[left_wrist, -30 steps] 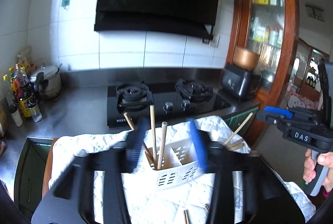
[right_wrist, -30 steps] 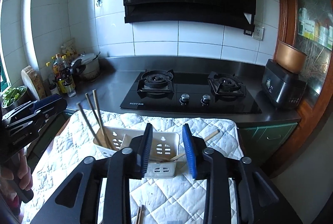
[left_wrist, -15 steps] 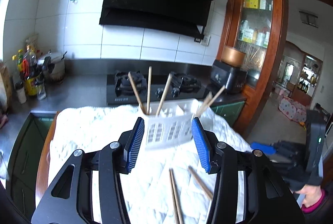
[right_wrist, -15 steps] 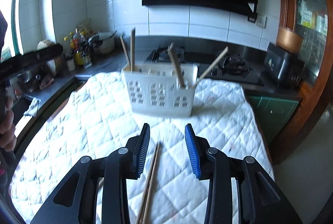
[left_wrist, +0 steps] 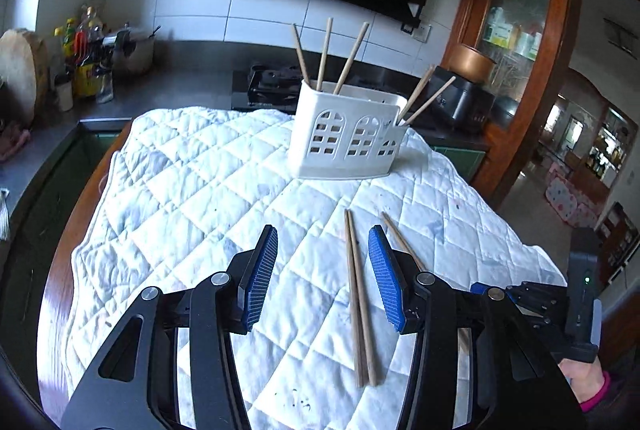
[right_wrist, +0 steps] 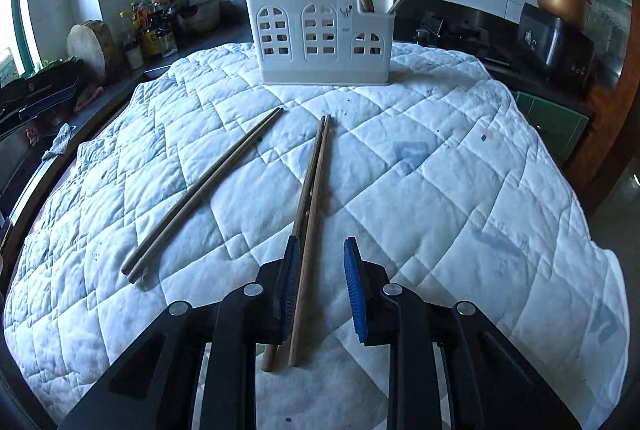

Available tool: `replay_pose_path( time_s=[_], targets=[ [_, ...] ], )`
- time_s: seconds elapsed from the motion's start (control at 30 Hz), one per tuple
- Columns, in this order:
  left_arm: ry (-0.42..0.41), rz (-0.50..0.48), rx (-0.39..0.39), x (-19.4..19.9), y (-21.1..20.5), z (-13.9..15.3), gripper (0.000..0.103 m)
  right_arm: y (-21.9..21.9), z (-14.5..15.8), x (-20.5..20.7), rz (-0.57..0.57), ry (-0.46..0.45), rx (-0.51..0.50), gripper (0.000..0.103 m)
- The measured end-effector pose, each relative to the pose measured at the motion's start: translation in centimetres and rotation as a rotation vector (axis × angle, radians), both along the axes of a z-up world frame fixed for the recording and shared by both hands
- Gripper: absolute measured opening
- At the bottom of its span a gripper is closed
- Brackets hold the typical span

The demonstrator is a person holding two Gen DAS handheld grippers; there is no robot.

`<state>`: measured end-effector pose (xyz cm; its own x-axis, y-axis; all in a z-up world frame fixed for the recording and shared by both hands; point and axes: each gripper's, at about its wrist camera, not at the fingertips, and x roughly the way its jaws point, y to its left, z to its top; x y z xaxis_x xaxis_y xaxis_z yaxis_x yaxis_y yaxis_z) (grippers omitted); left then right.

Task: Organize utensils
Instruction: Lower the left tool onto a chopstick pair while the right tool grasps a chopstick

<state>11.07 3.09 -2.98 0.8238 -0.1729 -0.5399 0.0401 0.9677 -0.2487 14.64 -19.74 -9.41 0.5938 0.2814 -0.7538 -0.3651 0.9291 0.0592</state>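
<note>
Both hand-held grippers lowered; right one (right_wrist: 320, 290) open over chopsticks (right_wrist: 312, 190).

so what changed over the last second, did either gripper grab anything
Nothing was grabbed. Both grippers pulled back and down from the white caddy toward the loose chopsticks on the quilted cloth. The left gripper and right gripper stayed open-jawed; the caddy's chopsticks look unmoved.

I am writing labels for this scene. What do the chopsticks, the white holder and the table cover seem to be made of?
Chopsticks: probably wood or bamboo, matte light brown with no visible shine. Holder: apparently moulded plastic, smooth white with cut-out window openings. Table cover: quilted fabric, white with stitched diamond lines and small stains; the fibre cannot be told.
</note>
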Motion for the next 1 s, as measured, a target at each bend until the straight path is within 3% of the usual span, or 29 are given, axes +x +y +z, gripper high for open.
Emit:
replay_pose_path(
  time_s=[0.3, 0.57, 0.7, 0.77, 1.0],
  targets=[
    [0.053, 0.058, 0.007, -1.0, 2.2, -2.6, 0.048, 0.7, -1.3, 1.4, 0.002, 0.041, -0.003, 0.016],
    [0.093, 0.052, -0.002, -1.0, 2.0, -3.9, 0.048, 1.1, -2.0, 1.6, -0.002, 0.051, -0.022, 0.012],
    [0.110, 0.027, -0.002, -0.9, 1.2, -4.5, 0.048, 1.2, -2.2, 1.5, -0.006, 0.044, -0.034, 0.012],
    [0.123, 0.003, 0.005, -0.7, 0.4, -4.8, 0.048, 1.2, -2.1, 1.5, -0.023, 0.030, -0.047, 0.007],
    [0.177, -0.085, 0.012, 0.1, -2.4, -6.3, 0.046, -0.7, -1.9, 1.5, -0.079, 0.037, 0.006, 0.007]
  ],
)
